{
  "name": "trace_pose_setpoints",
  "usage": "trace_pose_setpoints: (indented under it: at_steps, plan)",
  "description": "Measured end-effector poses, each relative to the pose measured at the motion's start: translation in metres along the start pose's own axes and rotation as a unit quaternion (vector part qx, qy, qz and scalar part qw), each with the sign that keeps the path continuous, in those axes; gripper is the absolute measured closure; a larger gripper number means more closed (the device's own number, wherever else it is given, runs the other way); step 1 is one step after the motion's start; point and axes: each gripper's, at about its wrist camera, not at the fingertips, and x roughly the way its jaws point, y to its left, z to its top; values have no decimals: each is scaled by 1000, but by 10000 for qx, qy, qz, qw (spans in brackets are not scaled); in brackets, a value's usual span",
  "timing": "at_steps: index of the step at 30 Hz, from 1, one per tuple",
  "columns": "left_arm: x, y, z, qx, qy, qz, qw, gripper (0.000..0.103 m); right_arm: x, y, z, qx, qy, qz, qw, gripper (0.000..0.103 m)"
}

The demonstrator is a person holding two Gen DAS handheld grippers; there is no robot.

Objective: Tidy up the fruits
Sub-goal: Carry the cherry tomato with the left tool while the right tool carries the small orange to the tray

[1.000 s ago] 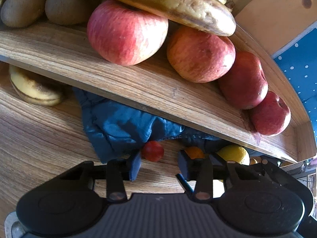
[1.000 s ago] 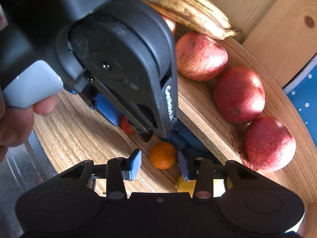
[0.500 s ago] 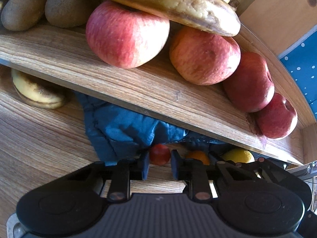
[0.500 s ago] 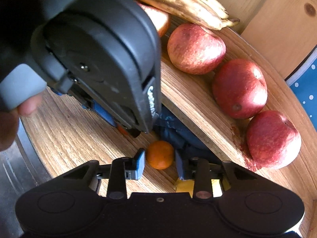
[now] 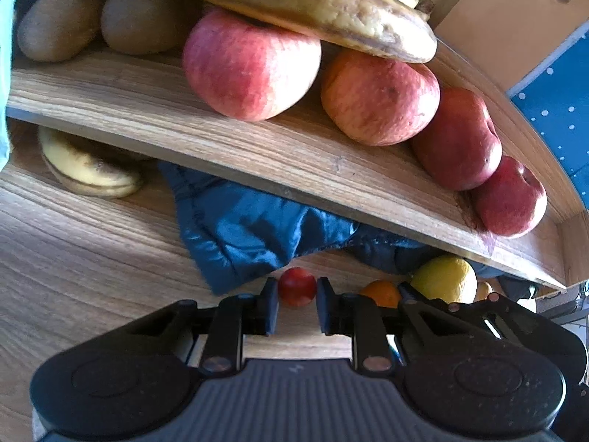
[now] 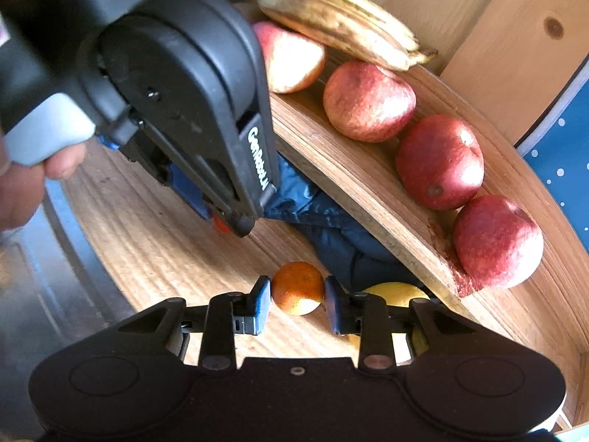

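- My left fingers (image 5: 297, 305) pinch a small red fruit (image 5: 297, 286) on the desk (image 5: 92, 258).
- My right fingers (image 6: 297, 304) clamp a tangerine (image 6: 298, 287); lemon (image 6: 395, 293) just right.

I am working in what looks like a home kitchen or pantry corner: a curved two-tier wooden shelf (image 6: 353, 188) holds ripe bananas (image 5: 313, 3), apples (image 6: 440, 162) and kiwis (image 5: 59, 29) along its upper tier, a crumpled blue cloth (image 5: 254, 232) lies under that tier's edge, and a blue dotted wall (image 5: 559, 110) stands behind.
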Motion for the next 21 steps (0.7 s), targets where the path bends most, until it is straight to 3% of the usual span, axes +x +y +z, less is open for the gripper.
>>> trace_pose_setpoints:
  at_steps: [17, 21]
  plan:
    - [-49, 20, -21, 302, -181, -61, 9994, 80, -49, 29, -10, 47, -273, -84, 9996, 70]
    - [-58, 28, -31, 393, -158, -66, 9991, 80, -67, 53, -7, 94, -251, -94, 9996, 70]
